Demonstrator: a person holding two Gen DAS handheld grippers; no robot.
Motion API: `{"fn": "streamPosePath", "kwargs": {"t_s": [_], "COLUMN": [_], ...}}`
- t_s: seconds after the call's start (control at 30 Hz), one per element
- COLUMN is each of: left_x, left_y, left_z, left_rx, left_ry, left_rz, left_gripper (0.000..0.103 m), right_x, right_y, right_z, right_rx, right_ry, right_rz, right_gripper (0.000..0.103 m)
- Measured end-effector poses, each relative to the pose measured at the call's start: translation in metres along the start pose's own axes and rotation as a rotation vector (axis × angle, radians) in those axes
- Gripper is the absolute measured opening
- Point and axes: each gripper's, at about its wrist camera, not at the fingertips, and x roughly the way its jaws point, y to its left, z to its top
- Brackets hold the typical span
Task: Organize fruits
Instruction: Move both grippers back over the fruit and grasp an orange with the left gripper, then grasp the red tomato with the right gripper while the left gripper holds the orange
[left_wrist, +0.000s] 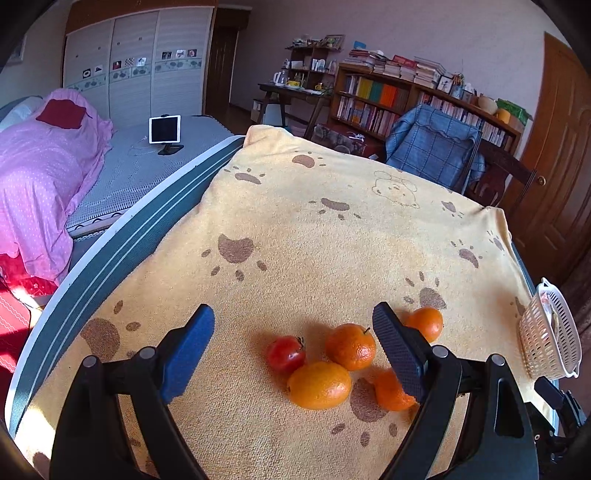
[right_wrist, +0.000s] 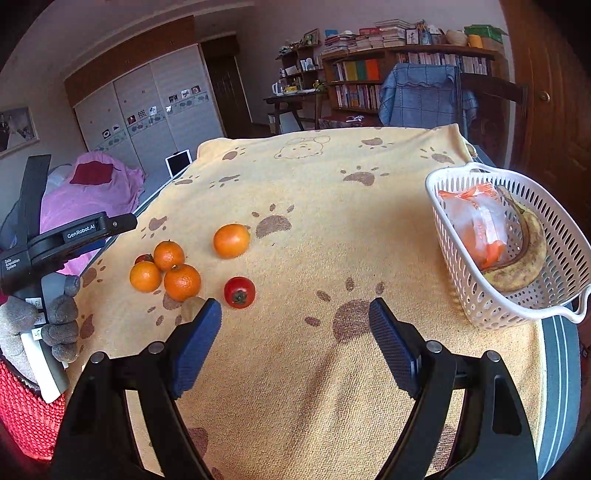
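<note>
Several oranges and two red tomatoes lie on a yellow paw-print towel (right_wrist: 332, 240). In the left wrist view, my left gripper (left_wrist: 293, 326) is open just above a tomato (left_wrist: 285, 354), a large orange (left_wrist: 319, 385) and a smaller orange (left_wrist: 351, 346); another orange (left_wrist: 390, 393) is partly hidden by the right finger. In the right wrist view, my right gripper (right_wrist: 295, 315) is open and empty, near a red tomato (right_wrist: 239, 292) and an orange cluster (right_wrist: 182, 282). A lone orange (right_wrist: 231, 240) lies farther back. A white basket (right_wrist: 554, 295) at right holds a banana (right_wrist: 524, 258) and a plastic bag (right_wrist: 476, 221).
The left hand-held gripper body (right_wrist: 70, 236) and gloved hand show at the left of the right wrist view. The basket (left_wrist: 548, 332) stands at the table's right edge. A bed (left_wrist: 48, 177), a chair with a blue cover (left_wrist: 432, 147) and bookshelves (left_wrist: 388, 99) surround the table.
</note>
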Motion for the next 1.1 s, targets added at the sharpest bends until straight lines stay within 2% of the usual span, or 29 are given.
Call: {"fn": "streamPosePath", "kwargs": {"t_s": [0.2, 0.57, 0.67, 0.73, 0.9, 1.1], "left_x": [0.018, 0.017, 0.018, 0.02, 0.024, 0.017], "left_y": [0.009, -0.003, -0.009, -0.014, -0.017, -0.015], "left_z": [-0.017, -0.038, -0.042, -0.045, -0.049, -0.054], "left_rx": [-0.007, 0.042, 0.059, 0.078, 0.093, 0.09], "left_ry": [0.065, 0.091, 0.097, 0.105, 0.116, 0.098], "left_rz": [0.027, -0.006, -0.022, -0.022, -0.058, -0.085], "left_gripper": [0.087, 0.086, 0.079, 0.067, 0.046, 0.046], "right_x": [0.006, 0.009, 0.011, 0.013, 0.015, 0.02], "right_y": [0.0, 0.004, 0.005, 0.005, 0.006, 0.006], "right_z": [-0.003, -0.005, -0.006, -0.006, -0.007, -0.009], "right_rx": [-0.008, -0.036, -0.041, -0.042, -0.049, -0.05], "right_ry": [0.02, 0.032, 0.037, 0.042, 0.05, 0.071], "right_rz": [0.001, 0.008, 0.007, 0.006, 0.009, 0.023], "right_gripper": [0.083, 0.083, 0.083, 0.083, 0.083, 0.083]}}
